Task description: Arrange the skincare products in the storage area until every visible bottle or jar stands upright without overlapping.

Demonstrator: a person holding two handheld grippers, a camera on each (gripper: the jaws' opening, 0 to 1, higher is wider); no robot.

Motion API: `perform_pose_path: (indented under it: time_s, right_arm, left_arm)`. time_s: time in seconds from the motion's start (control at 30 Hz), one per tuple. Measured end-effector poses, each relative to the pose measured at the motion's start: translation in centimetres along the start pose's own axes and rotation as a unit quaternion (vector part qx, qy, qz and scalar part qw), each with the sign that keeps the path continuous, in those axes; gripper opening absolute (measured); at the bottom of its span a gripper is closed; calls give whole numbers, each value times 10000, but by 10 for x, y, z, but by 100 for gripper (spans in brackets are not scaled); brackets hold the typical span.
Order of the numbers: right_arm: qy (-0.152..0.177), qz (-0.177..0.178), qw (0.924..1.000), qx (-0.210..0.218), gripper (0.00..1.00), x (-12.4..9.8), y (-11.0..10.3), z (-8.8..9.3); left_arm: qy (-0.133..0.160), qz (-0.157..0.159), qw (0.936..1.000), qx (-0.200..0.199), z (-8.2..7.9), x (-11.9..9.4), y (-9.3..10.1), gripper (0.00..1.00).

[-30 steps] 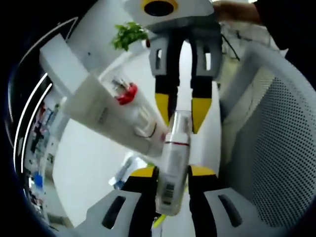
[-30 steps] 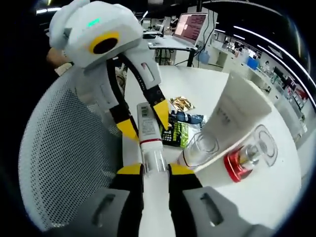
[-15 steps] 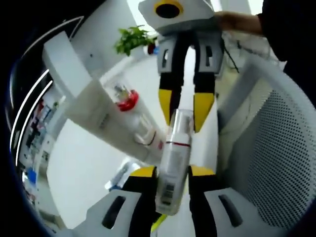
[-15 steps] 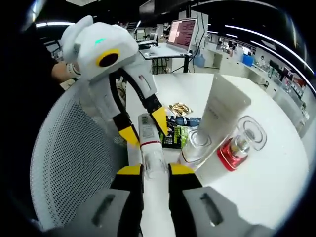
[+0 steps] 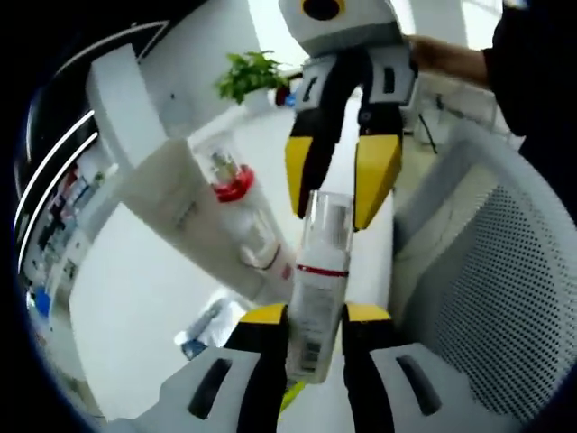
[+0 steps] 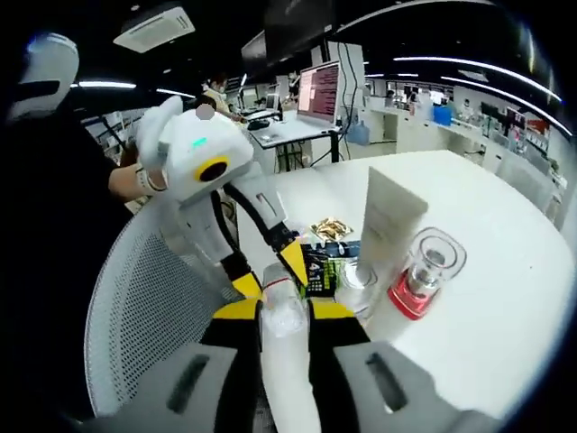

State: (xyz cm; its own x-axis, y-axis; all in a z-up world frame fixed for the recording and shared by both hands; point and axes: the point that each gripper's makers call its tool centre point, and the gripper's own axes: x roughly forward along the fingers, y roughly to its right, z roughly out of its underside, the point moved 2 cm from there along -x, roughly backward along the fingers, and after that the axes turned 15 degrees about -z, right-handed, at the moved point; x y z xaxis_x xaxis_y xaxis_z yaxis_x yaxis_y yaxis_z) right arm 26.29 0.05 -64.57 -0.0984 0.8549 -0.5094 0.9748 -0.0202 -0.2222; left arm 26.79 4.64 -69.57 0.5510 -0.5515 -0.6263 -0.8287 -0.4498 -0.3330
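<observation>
Left gripper view, left to right: white tube (image 5: pixel 180 212) slanting across the white table (image 5: pixel 135 298), flat crimped end up-left, cap end down-right; just beside it, red-collared glass jar (image 5: pixel 230 180). Centre: slim pump bottle (image 5: pixel 317 298), long axis running straight out along the jaws, clear cap pointing away, barcoded base nearest the camera; white body, thin red band under the cap. Left gripper (image 5: pixel 311 317) clamped on the bottle's lower body. Beyond the cap, right gripper (image 5: pixel 347 185) with jaws spread apart around the cap, no clamp visible. Far right, white mesh chair back (image 5: pixel 491 298).

Right gripper view: mesh chair (image 6: pixel 135 298) at left, then the left gripper (image 6: pixel 270 271) gripping the bottle (image 6: pixel 281 311), whose clear cap lies between the right gripper's (image 6: pixel 281 311) own yellow tips. Snack packets (image 6: pixel 326 257), tube (image 6: pixel 386 221) upright, jar (image 6: pixel 424 271) at right.

Against a second ago: right jaws wider, drawn back from the cap.
</observation>
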Motion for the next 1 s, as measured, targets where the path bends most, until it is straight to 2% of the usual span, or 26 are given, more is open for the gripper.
perform_pose_path:
  time_s: [0.2,0.57,1.0]
  right_arm:
    - [78,9,10000,7,17,2,-2,-3]
    - [209,122,9997,13,17,-7,2,-8]
    - [251,215,9995,3,18,-9,7,-8]
  left_arm:
    - [3,118,9999,-30,1,2,2,19]
    - [315,424,9978,-405,-8,11,7,18]
    - [358,598,9963,-510,-11,20,16,17]
